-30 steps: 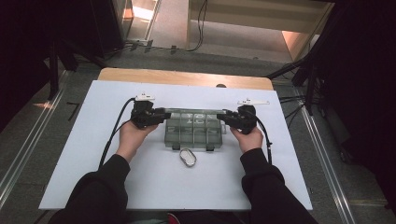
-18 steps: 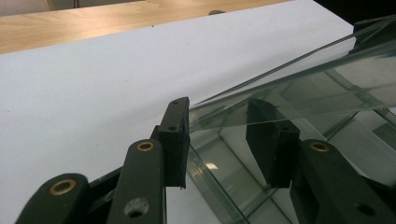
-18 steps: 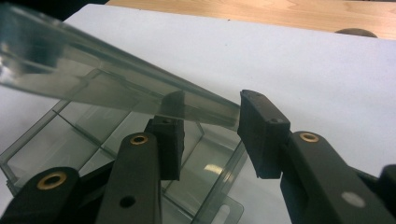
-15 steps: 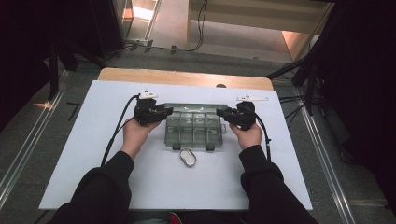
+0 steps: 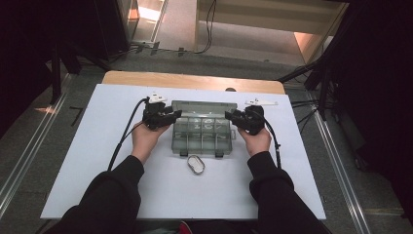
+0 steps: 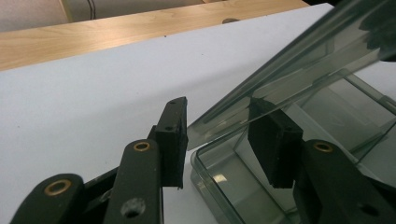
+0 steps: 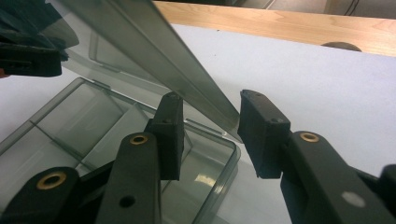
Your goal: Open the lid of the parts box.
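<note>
Mid-frame in the high view sits the clear box (image 5: 202,134), its lid (image 5: 204,108) half raised. The left gripper (image 5: 171,117) straddles the lid's left corner, jaws partly apart, contact unclear. The right gripper (image 5: 233,118) brackets the right corner likewise. A metal ring (image 5: 196,164) lies just below the box on the white sheet (image 5: 87,161).

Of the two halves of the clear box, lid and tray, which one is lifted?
The lid: it tilts up, its ends between the left claw and right claw; the tray lies flat on the table.
</note>
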Available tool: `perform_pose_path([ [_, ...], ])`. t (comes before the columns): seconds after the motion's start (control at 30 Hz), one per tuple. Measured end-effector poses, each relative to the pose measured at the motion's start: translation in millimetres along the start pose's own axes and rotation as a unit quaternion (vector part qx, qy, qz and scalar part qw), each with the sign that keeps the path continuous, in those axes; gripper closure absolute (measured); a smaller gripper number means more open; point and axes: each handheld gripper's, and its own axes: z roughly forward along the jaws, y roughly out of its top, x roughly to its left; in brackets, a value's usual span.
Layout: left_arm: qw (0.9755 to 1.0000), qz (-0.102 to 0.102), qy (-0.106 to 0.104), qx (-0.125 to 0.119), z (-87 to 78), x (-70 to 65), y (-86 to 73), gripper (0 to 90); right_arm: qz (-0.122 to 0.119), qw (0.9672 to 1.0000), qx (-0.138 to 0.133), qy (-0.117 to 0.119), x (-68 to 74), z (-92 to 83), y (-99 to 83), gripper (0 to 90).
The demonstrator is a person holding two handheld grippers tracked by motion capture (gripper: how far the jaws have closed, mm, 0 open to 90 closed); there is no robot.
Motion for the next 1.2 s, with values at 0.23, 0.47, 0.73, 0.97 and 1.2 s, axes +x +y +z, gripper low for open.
perform_pose_path([
  [0.23, 0.9999, -0.001, 0.005, -0.011, 3.5, 1.6, -0.9, 58.1, 0.008, 0.9999, -0.01, -0.008, -0.9, 5.4, -1.1, 57.9],
  [0.47, 0.9996, 0.004, 0.012, -0.024, 5.3, 2.0, -0.6, 61.4, 0.008, 0.9995, -0.026, -0.016, -1.2, 12.1, -3.1, 56.0],
  [0.73, 0.9994, -0.001, 0.014, -0.031, 10.6, 2.1, -0.5, 61.2, 0.018, 0.9989, -0.039, -0.015, -3.2, 16.9, -4.0, 55.9],
  [0.97, 0.9987, -0.006, 0.017, -0.047, 15.1, 2.2, -1.7, 59.0, 0.017, 0.9991, -0.032, -0.023, -3.6, 23.3, -7.3, 56.1],
  [1.2, 0.9986, -0.008, 0.02, -0.049, 18.9, 2.7, -3.1, 59.2, 0.022, 0.9988, -0.035, -0.026, -5.1, 28.1, -9.2, 56.5],
])
